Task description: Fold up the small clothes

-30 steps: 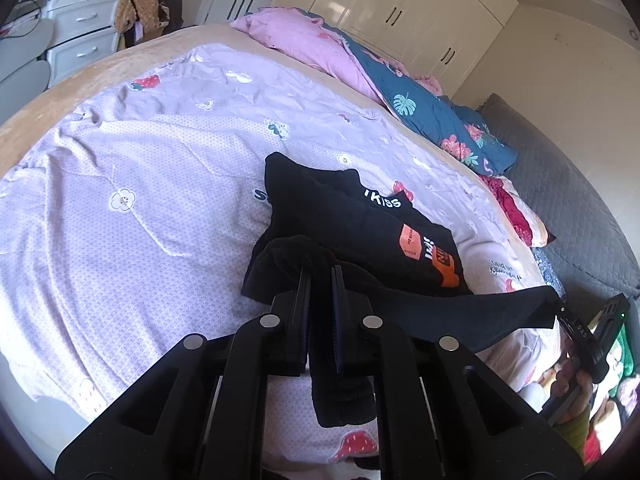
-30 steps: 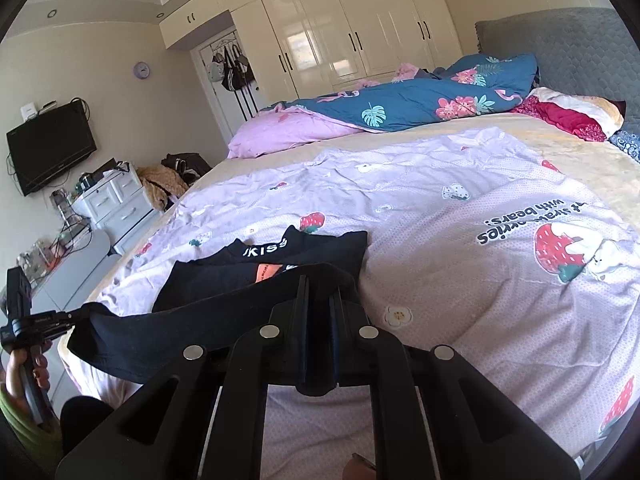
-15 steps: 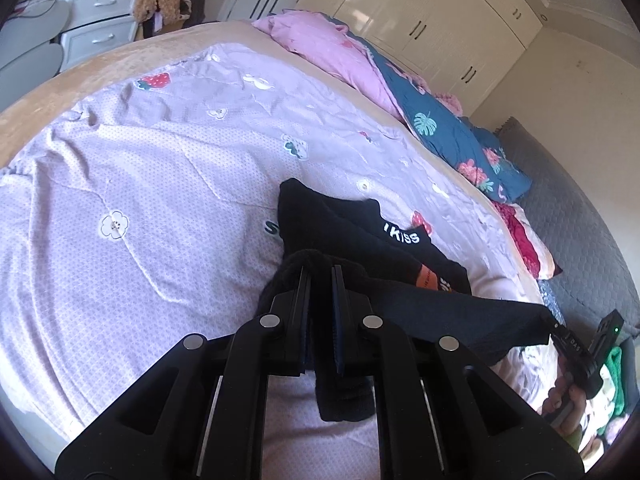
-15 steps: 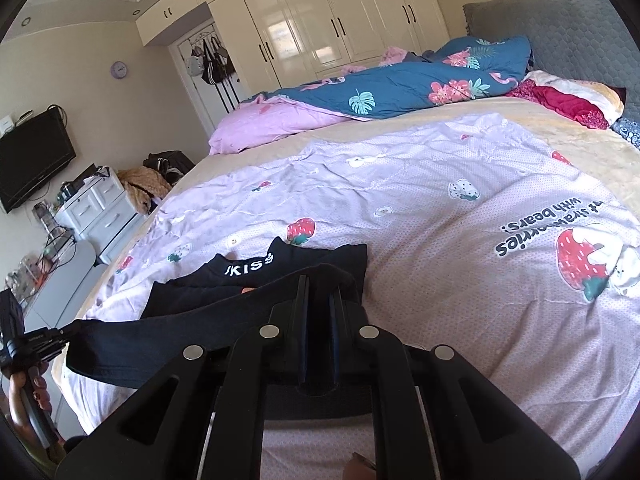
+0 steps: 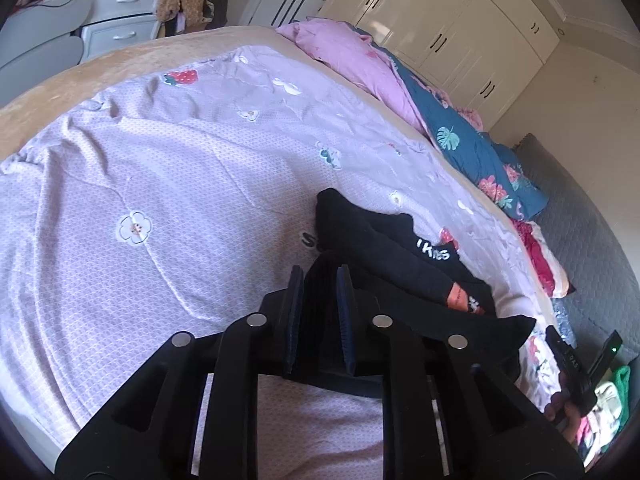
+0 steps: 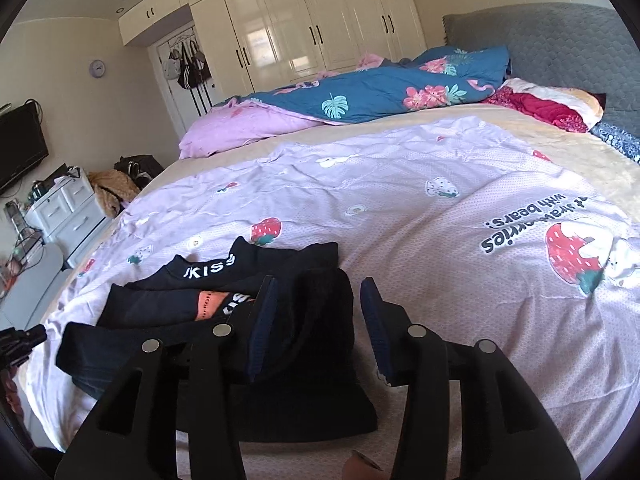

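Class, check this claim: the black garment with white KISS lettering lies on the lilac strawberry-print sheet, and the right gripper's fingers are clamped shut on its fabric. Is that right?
One detail is wrong. The right wrist view shows the right gripper open, its fingers spread apart over the fabric, not clamped on it. The rest stands: the black garment with white KISS lettering lies on the lilac strawberry-print sheet.
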### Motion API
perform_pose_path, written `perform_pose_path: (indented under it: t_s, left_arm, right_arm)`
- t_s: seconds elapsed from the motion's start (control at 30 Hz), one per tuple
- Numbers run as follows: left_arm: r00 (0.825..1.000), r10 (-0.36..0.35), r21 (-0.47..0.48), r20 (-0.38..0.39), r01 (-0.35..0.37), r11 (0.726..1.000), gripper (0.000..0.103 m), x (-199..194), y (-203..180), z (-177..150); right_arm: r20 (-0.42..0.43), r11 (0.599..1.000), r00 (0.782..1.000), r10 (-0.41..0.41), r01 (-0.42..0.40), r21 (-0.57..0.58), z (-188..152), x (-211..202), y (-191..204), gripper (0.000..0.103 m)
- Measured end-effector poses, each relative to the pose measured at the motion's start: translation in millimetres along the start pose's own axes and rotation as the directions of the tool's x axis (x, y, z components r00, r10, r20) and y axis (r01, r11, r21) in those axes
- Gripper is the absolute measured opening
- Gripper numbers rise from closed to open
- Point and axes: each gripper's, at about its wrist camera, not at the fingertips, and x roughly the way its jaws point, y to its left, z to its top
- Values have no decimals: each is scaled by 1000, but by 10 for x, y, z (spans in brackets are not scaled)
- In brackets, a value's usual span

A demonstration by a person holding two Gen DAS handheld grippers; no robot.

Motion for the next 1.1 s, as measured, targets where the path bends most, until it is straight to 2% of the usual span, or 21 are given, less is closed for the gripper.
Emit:
perform_pose_path:
  t_s: [0.03, 0.1, 0.17, 0.23, 0.3, 0.4, 0.43, 0.53, 0.57, 0.63, 0.7, 0.8, 0.87, 0.9, 0.93, 1.0, 1.1]
  left_arm:
    - [1000, 2, 10, -5, -2, 1000, 15, 5, -9, -27]
    - [1000, 9, 36, -19, -9, 999, 31, 13, -54, -103]
    - [999, 7, 71, -41, -4, 997, 39, 19, -139, -201]
    - [998, -10, 103, -65, 17, 995, 42, 42, -240, -297]
    - [996, 9, 146, -89, 4, 989, 54, 103, -331, -381]
    - [990, 90, 195, -110, -67, 979, 55, 228, -379, -456]
    - [989, 103, 197, -109, -80, 977, 55, 241, -369, -460]
    - [988, 98, 184, -117, -75, 980, 55, 281, -315, -448]
    - [988, 85, 177, -126, -62, 982, 54, 299, -307, -442]
    - [986, 82, 169, -143, -58, 984, 44, 365, -299, -435]
    - [984, 91, 166, -155, -65, 984, 23, 421, -308, -436]
    - [982, 104, 176, -155, -76, 982, 6, 472, -347, -422]
    - [985, 92, 175, -144, -66, 982, 4, 455, -390, -382]
    - [988, 80, 172, -131, -57, 984, 3, 437, -407, -340]
    - [990, 72, 166, -122, -51, 985, 3, 425, -428, -301]
    - [993, 47, 143, -105, -32, 989, 3, 404, -444, -206]
    - [996, 28, 107, -90, -18, 994, 2, 421, -449, -66]
  right_arm:
    - [13, 1000, 1000, 0, 0, -15, -44, -29, 6, 43]
    - [29, 999, 1000, 12, -10, -47, -107, -75, 27, 44]
    - [34, 996, 999, 28, -25, -86, -183, -114, 79, 47]
    - [33, 992, 999, 39, -35, -123, -237, -124, 125, 47]
    - [14, 988, 999, 48, -46, -148, -282, -107, 183, 47]
    - [-33, 986, 997, 68, -72, -152, -350, -65, 233, 47]
    - [-50, 985, 996, 69, -76, -154, -374, -50, 249, 51]
    - [-98, 986, 993, 67, -81, -143, -455, -3, 265, 55]
    - [-111, 987, 992, 66, -82, -138, -474, 23, 266, 55]
    - [-141, 988, 988, 67, -85, -126, -509, 92, 266, 55]
    - [-159, 989, 984, 82, -100, -106, -531, 144, 256, 55]
    - [-194, 990, 973, 122, -134, -50, -519, 254, 215, 54]
    - [-225, 987, 962, 156, -161, -6, -489, 376, 185, 40]
    - [-239, 986, 957, 162, -166, 6, -475, 431, 175, 22]
    - [-250, 986, 954, 163, -164, 16, -456, 487, 165, 12]
    - [-262, 983, 948, 182, -177, 44, -401, 573, 138, 6]
    - [-242, 979, 949, 204, -193, 66, -287, 593, 139, 5]
